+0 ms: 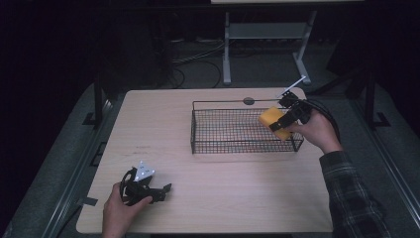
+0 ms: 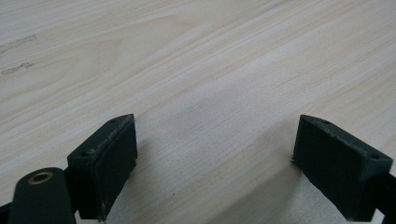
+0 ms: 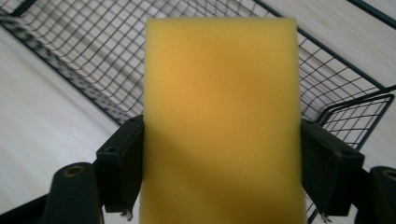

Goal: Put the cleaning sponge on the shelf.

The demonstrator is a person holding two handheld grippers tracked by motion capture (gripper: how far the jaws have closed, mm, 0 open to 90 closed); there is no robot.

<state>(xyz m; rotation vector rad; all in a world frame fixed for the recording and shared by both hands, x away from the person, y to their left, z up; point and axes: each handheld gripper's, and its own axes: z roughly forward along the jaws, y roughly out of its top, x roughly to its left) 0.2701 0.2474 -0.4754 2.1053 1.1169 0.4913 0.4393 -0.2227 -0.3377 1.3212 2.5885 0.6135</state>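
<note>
- Sponge [image 3: 219,121], yellow, clamped between both pads of right gripper [image 1: 286,120], held above right end of wire basket [image 1: 218,130], not yet inside.
- Risk: jaws let go too soon, so sponge may catch basket's right rim and tip out onto table [image 1: 163,124].
- Risk: lowering too near the end wall could snag a jaw on the mesh and drag or tilt the light basket.
- Risk: soft foam may cling to one pad on release and lift back out.
- Left gripper [image 2: 212,158] spread wide, nothing between jaws, low over bare tabletop, well apart from basket; it is not bracing it.
</note>
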